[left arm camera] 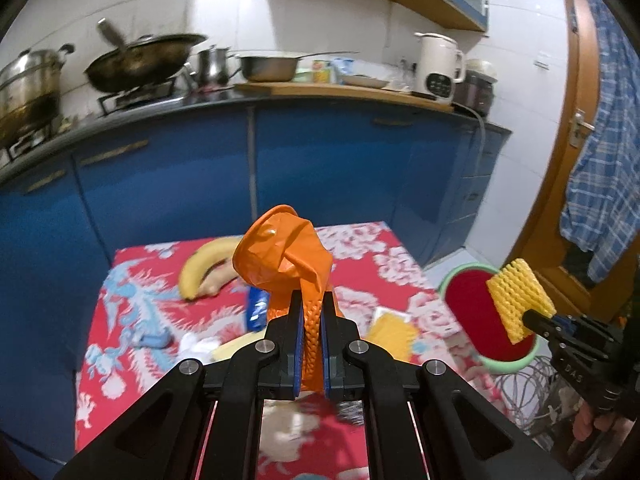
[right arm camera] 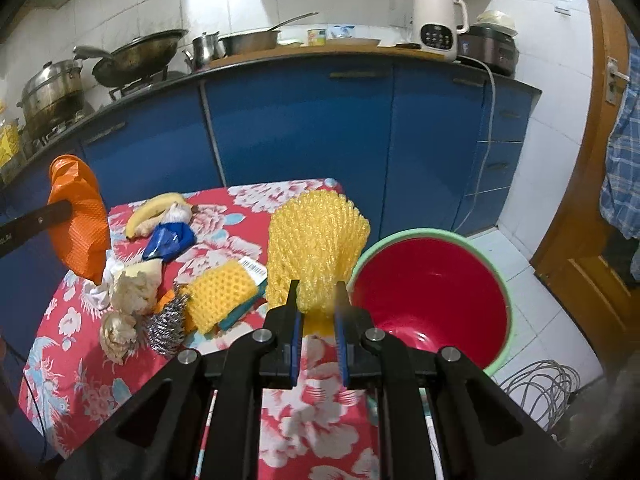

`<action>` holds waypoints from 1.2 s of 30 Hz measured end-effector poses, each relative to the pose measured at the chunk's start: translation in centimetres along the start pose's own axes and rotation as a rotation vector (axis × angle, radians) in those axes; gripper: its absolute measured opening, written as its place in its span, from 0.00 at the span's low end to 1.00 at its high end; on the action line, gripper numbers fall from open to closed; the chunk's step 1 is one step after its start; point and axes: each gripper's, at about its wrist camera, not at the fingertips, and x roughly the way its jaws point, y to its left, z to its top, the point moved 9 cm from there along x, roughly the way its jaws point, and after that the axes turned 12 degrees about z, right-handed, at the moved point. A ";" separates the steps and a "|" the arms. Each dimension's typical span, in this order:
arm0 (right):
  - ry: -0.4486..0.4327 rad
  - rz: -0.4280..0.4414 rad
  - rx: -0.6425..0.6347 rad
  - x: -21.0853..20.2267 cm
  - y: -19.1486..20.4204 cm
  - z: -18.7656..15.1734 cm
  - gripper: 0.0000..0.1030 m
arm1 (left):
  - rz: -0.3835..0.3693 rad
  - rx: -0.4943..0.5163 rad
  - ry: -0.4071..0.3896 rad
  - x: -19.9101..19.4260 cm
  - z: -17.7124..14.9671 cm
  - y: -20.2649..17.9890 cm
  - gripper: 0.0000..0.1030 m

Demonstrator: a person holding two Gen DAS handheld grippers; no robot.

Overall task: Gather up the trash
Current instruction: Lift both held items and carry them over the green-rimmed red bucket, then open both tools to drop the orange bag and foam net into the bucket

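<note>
My left gripper (left arm camera: 311, 300) is shut on an orange plastic bag (left arm camera: 282, 252) and holds it up above the red floral table (left arm camera: 132, 320); the bag also shows at the left of the right wrist view (right arm camera: 80, 216). My right gripper (right arm camera: 318, 292) is shut on a yellow foam fruit net (right arm camera: 316, 240), held up at the table's right edge beside the red basin with a green rim (right arm camera: 432, 292). In the left wrist view the net (left arm camera: 518, 296) hangs in front of the basin (left arm camera: 476, 316).
On the table lie a banana (right arm camera: 154, 210), a blue wrapper (right arm camera: 168, 242), crumpled paper (right arm camera: 134, 286), a steel scourer (right arm camera: 166, 326) and a yellow sponge (right arm camera: 220, 296). Blue cabinets (right arm camera: 300, 128) stand behind. Coiled cable (right arm camera: 540, 390) lies on the floor at the right.
</note>
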 end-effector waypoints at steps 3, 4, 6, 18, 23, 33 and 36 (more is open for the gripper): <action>-0.009 -0.016 0.011 -0.6 -1.3 0.4 0.16 | -0.031 0.028 -0.016 -0.4 0.7 -2.5 0.06; -0.011 -0.022 0.017 -0.9 -1.9 0.5 0.16 | -0.041 0.038 -0.020 -0.5 0.9 -3.4 0.06; -0.011 -0.031 0.029 -1.1 -2.9 0.4 0.16 | -0.066 0.056 -0.019 -0.3 1.0 -5.3 0.06; 0.043 -0.085 0.158 -0.1 -10.5 -2.5 0.16 | -0.174 0.127 0.054 3.2 -0.9 -14.8 0.06; 0.068 -0.110 0.203 1.0 -13.4 -3.8 0.17 | -0.188 0.166 0.092 5.6 -2.5 -18.2 0.06; 0.111 -0.111 0.284 3.7 -17.0 -6.0 0.18 | -0.229 0.244 0.175 9.2 -4.7 -23.6 0.06; 0.112 -0.108 0.297 4.1 -17.3 -6.1 0.19 | -0.236 0.262 0.185 9.5 -5.1 -24.5 0.07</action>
